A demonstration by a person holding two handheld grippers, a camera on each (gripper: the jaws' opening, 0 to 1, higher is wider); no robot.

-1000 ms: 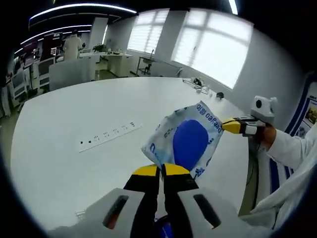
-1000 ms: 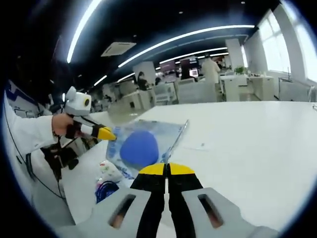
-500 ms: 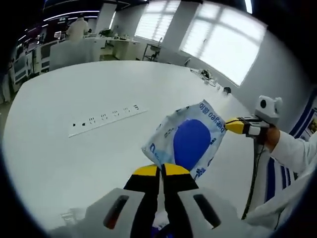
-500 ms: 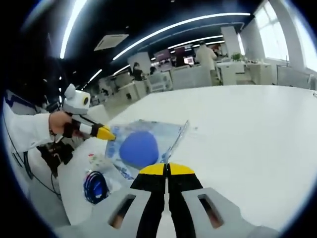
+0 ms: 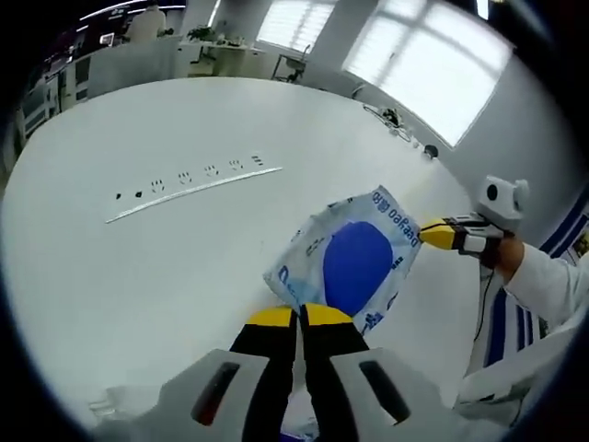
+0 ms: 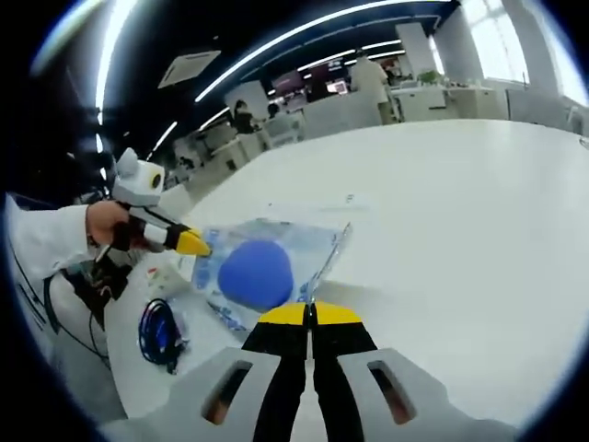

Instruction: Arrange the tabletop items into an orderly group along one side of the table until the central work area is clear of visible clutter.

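Lowered toward the table (image 5: 138,276), the packet (image 5: 348,261) stays pinched between both grippers (image 5: 298,316) (image 6: 310,314), seemingly taut.

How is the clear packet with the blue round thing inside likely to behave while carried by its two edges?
The packet is thin printed film, so probably floppy and light. Held between the left gripper and right gripper, it spans fairly flat; slackened, it may sag. The glossy film could slip.

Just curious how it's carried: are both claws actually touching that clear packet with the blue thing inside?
Touching. In the left gripper view, the left claw pinches the packet at its near edge, and the right claw grips its far corner.
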